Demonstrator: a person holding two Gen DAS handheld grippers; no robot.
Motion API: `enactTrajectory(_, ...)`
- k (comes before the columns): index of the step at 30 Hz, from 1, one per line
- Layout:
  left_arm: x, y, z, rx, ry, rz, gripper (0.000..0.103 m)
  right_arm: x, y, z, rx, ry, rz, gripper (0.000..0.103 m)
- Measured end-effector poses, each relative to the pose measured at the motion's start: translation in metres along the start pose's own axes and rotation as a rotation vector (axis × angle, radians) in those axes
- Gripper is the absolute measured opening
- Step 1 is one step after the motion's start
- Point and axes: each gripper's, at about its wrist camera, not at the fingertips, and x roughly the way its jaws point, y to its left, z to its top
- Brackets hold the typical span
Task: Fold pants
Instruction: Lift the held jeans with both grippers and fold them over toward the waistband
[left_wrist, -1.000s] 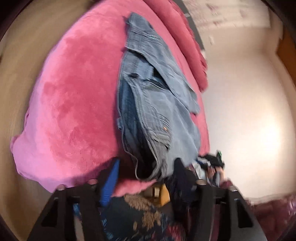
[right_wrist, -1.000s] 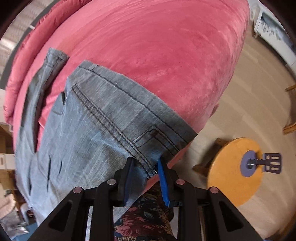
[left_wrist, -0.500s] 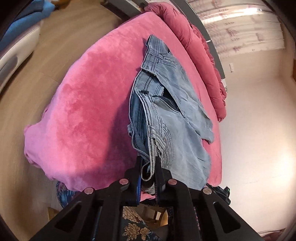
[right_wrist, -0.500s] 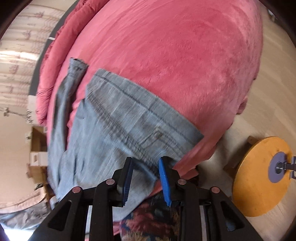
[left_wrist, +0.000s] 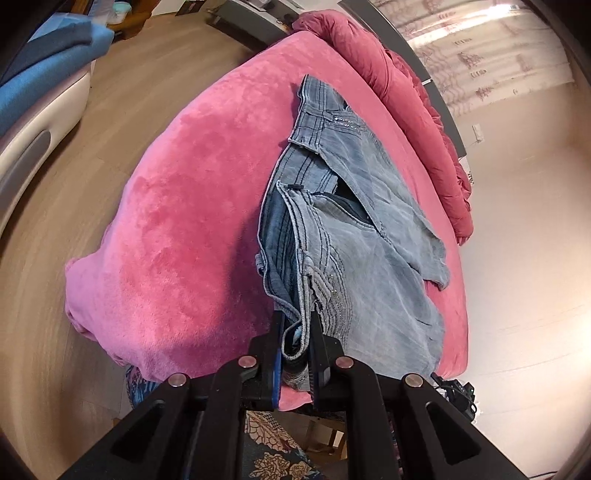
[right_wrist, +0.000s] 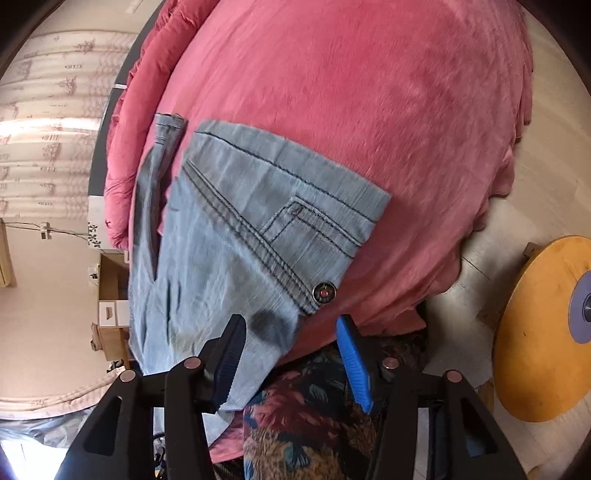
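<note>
Left of the pants, seen from the left wrist, the pink blanket lies broad and bare, running out to its rumpled edge where it drops toward the wooden floor. A blue cushion sits far left of the pants, across that floor. The pants themselves lie spread on the blanket, light denim, one folded layer standing up along their left edge. The left gripper pinches the near hem of that raised edge, its jaws pressed together on the cloth. Right of the pants only a narrow strip of blanket shows before the bunched red duvet along the bed's far side.

From the right wrist, the pants lie with their waistband corner and metal button pointing right. The right gripper is spread wide, its left finger overlapping the near edge of the denim in the picture, its blue-padded right finger off the cloth; nothing is clamped. Right of the pants the blanket is bare up to its hanging edge, and beyond that stands a round yellow stool on the pale floor.
</note>
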Motion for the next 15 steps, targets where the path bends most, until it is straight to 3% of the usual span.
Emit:
enactTrajectory(3,-0.002,-0.002,0.001,-0.021,-0.009,-0.035,0.01,0.013,0.018,-0.002,-0.046,0.005,-0.002,0.019)
enactTrajectory(5,-0.007,-0.004,0.002,-0.046,-0.019,-0.085,0.01,0.01,0.035,-0.005,-0.119,0.005,-0.032,0.005)
enactTrajectory(13,-0.037,-0.021,0.02,-0.179,-0.172,-0.34,0.008,-0.051,0.091,-0.01,-0.242,-0.107,0.076,0.001)
enactTrajectory(15,-0.042,-0.029,0.03,-0.191,-0.203,-0.371,0.007,-0.064,0.109,-0.006,-0.256,-0.14,0.118,0.001)
